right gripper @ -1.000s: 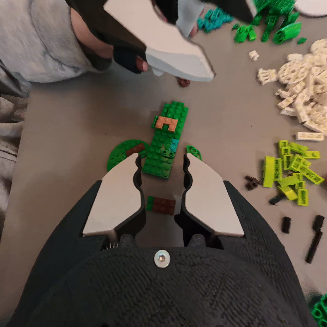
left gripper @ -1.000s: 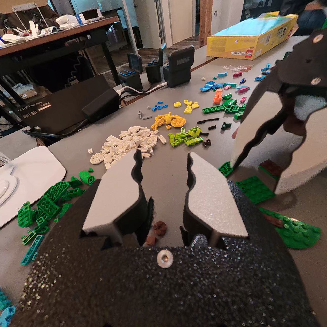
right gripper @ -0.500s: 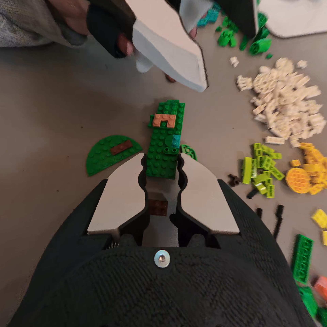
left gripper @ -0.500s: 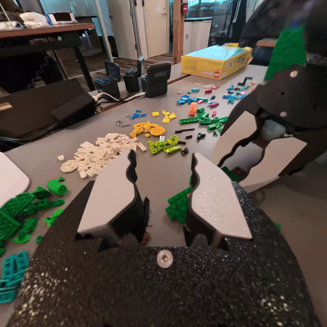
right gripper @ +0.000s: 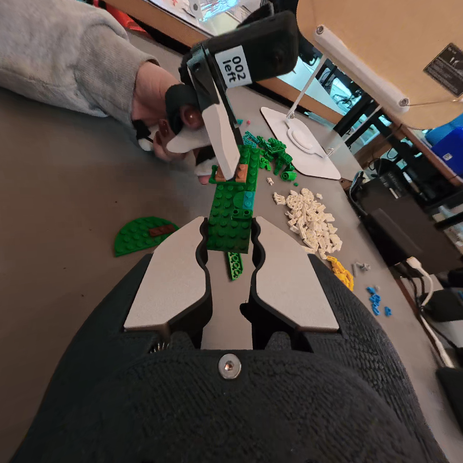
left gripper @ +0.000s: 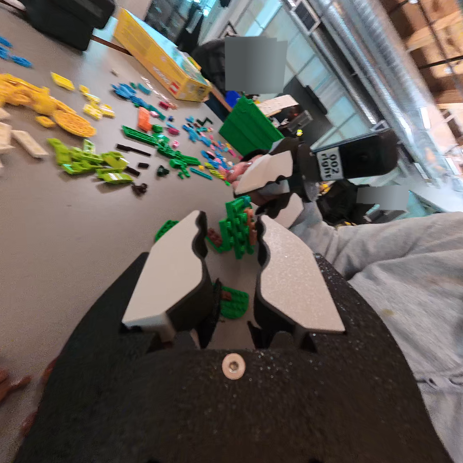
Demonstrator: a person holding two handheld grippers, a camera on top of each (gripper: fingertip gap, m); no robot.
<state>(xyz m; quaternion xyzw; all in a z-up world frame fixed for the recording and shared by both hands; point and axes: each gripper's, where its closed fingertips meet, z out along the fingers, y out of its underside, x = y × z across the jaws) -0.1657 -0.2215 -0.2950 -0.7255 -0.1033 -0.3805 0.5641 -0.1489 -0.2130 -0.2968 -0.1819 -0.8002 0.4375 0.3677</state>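
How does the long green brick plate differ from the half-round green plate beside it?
The long green plate is rectangular, lifted off the table between the right gripper's pads; the half-round plate lies flat on the table. The long one carries tan, teal and green pieces; the half-round one carries one brown piece. Both are studded green plates.

Two grippers are present: the left gripper [right gripper: 226, 172] and the right gripper [right gripper: 228, 234]. Counted on the table [right gripper: 62, 190]: one long green plate assembly [right gripper: 231, 220], one green half-round plate [right gripper: 140, 234], one yellow box [left gripper: 160, 60]. Loose brick piles, white [right gripper: 310, 223], yellow [left gripper: 37, 100] and lime [left gripper: 87, 162], are too many to count.
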